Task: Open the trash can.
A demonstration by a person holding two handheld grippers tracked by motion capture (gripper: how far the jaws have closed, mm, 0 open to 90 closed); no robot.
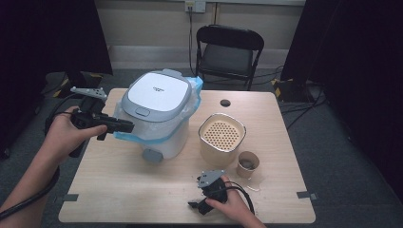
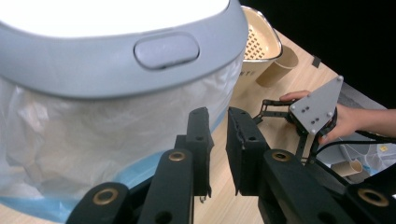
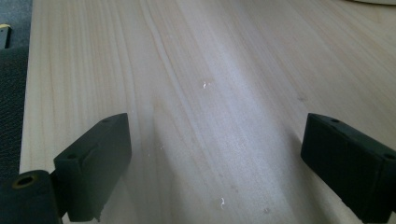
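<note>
A white bin with a grey lid is seen standing toward the far left of the table; a plastic liner with a blue hem is draped over its walls below the lid. The left gripper is held just beside the bin's left wall, level with the liner's edge. In the left gripper view its jaws are drawn nearly together with a narrow gap left, and nothing is seen pinched between them; whether the liner is brushed by the tips cannot be told, since the bin's wall lies behind them. The bin's base is cut off in that view.

To the right of the bin, a beige container with a perforated insert is seen, and beyond it a small brown cup whose contents are too small to make out. The right gripper is rested low on the table in front of the bin, its jaws spread wide over bare wood, partly hidden under the hand.
</note>
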